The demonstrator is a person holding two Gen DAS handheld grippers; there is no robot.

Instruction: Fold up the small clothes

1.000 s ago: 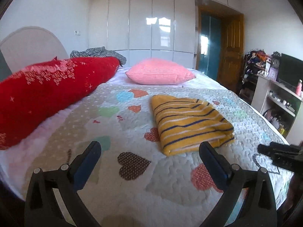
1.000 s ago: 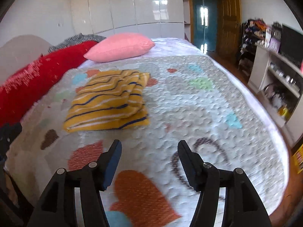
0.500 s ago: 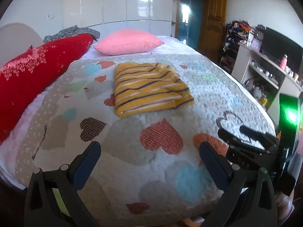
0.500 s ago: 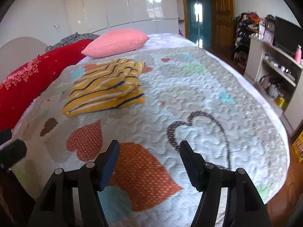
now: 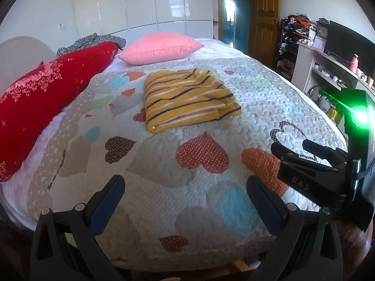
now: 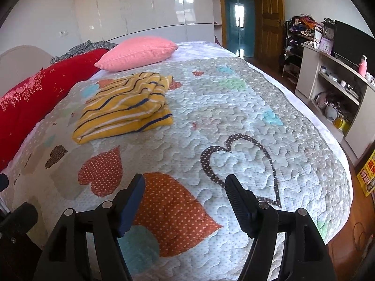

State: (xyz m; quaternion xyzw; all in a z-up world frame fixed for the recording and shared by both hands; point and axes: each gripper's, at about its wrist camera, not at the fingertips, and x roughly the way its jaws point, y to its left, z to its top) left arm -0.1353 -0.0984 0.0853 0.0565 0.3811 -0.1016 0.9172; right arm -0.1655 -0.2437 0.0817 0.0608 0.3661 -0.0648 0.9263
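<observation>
A folded yellow garment with dark blue and white stripes (image 5: 187, 99) (image 6: 126, 110) lies on the heart-patterned quilt (image 5: 187, 164) (image 6: 234, 128), toward the bed's middle. My left gripper (image 5: 186, 189) hovers over the quilt's near edge, open and empty, well short of the garment. My right gripper (image 6: 185, 189) also hangs over the near part of the quilt; its jaws are opening and nothing is between them. In the left wrist view the right gripper (image 5: 302, 154) shows at the right edge with a green light on its body.
A long red cushion (image 5: 46, 98) lies along the left side, and a pink pillow (image 5: 161, 50) and grey checked cloth (image 5: 93, 43) sit at the head. A shelf unit (image 6: 332, 89) with a screen stands right of the bed, with a wooden door (image 6: 269, 16) beyond.
Both grippers have drawn back toward the bed's near edge, so the garment looks farther away. The right gripper's jaws stand a little wider.
</observation>
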